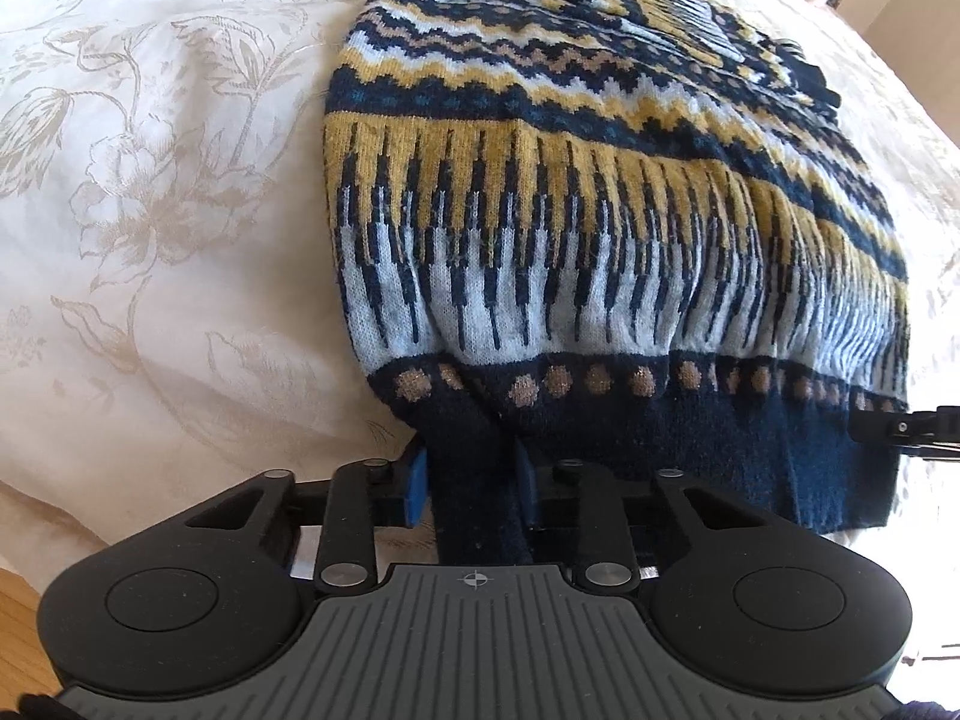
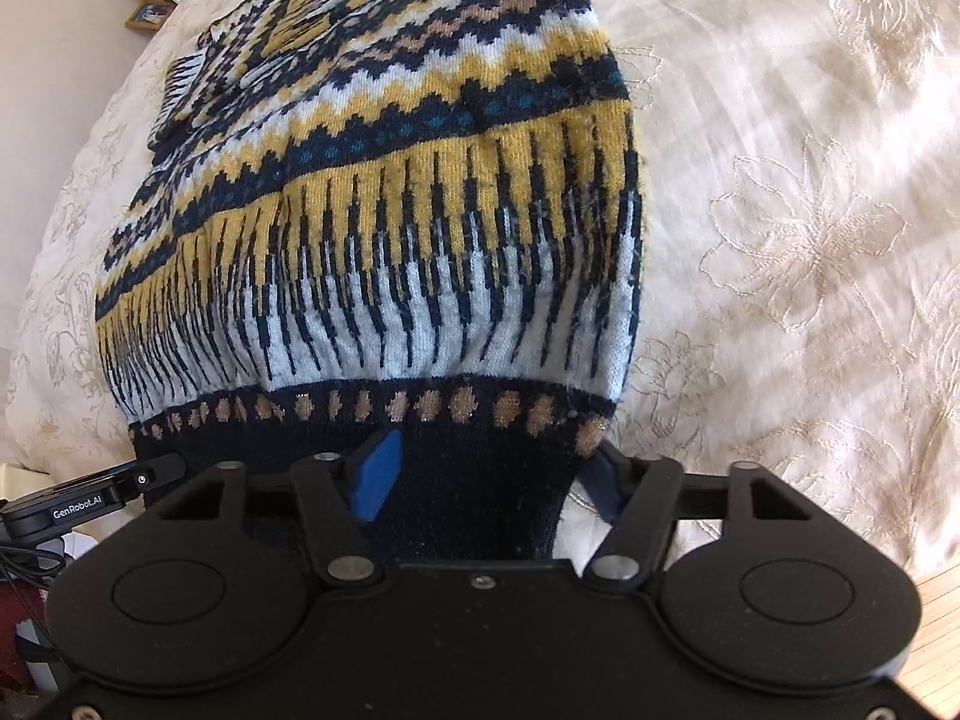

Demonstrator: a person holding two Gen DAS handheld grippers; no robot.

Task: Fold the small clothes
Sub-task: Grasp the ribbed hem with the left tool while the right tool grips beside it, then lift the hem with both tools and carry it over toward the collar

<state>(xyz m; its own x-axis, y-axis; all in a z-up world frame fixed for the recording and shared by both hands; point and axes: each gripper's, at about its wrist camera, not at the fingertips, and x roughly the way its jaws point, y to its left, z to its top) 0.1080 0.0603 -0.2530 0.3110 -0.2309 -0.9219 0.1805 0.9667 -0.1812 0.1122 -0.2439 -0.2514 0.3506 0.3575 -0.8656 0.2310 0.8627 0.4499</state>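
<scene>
Nearest the lens in the left wrist view, we find the left claw (image 1: 471, 483) with its blue pads clamped on a bunched piece of the navy hem of the sweater (image 1: 570, 192). In the right wrist view, the right claw (image 2: 486, 468) grips the same hem near its lower right corner; one blue pad (image 2: 378, 468) stands clear at lower centre, the other is mostly hidden behind the knit, and cloth fills the gap between them. The sweater runs from the lower centre of each frame toward the top, lying on a cream floral bedspread (image 1: 150, 210), with a fold or sleeve already laid across its far end. We judge the knit soft, thick and fairly light, likely to sag and stretch between two holds. The ribbed hem corners look the soundest places to grip, since the band is denser than the patterned body. Slippage appears unlikely given the fuzzy surface.
</scene>
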